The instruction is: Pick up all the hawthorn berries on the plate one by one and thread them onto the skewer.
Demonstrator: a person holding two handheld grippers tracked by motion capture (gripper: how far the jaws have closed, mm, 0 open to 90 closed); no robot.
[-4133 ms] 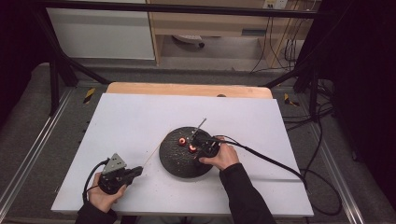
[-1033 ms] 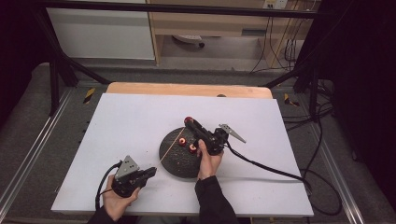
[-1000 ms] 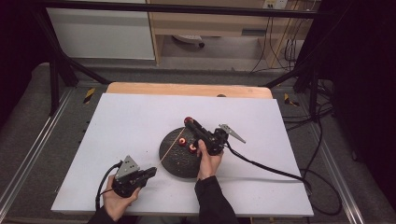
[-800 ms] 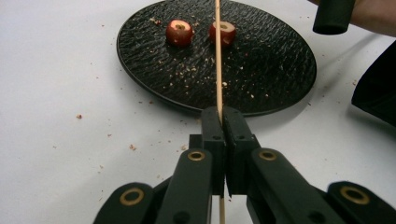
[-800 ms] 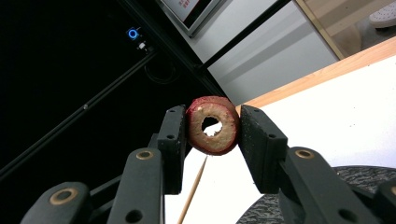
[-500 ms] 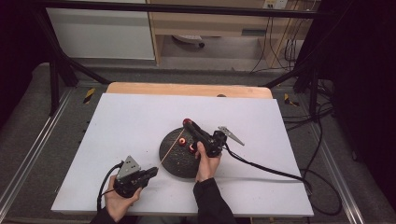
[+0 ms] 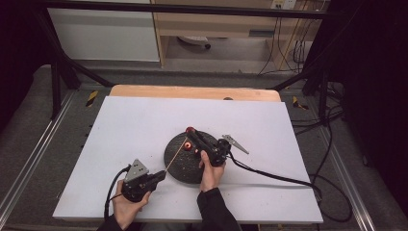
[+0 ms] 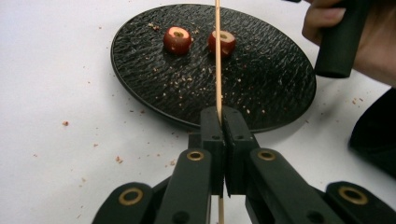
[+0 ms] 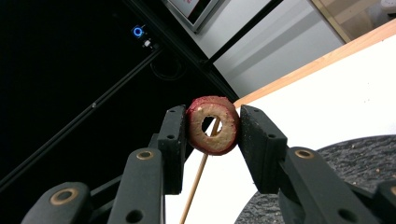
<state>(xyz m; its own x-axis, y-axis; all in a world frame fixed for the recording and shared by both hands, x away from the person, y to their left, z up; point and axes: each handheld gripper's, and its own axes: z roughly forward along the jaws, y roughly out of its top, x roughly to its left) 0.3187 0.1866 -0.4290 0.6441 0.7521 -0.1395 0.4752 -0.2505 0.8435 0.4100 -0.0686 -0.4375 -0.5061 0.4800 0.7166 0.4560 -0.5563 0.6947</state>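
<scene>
My left gripper [image 8: 222, 119] is shut on a thin wooden skewer [image 8: 217, 56], which points out over the black textured plate [image 8: 280, 79]. Two red cored fruit pieces [image 8: 177, 39] lie at the plate's far side. In the high view the left gripper [image 7: 162, 174] sits by the plate's near-left edge, and the skewer [image 7: 175, 154] slants up toward my right gripper [image 7: 189, 131]. The right gripper [image 9: 212, 126] is shut on a red fruit ring [image 9: 219, 140], held above the plate. Part of the skewer [image 9: 198, 179] shows through the ring's hole and below it.
The plate [image 7: 185, 168] lies mid-table on a white sheet [image 7: 134, 120], with crumbs scattered around it. A cable [image 7: 269, 175] trails right from the right gripper. The wooden table edge [image 7: 192, 91] runs along the back, with black frame bars behind it.
Since four seconds ago, the right gripper has lifted a fruit ring off the plate and the left gripper has brought the skewer closer. Over the last second both have barely shifted.
</scene>
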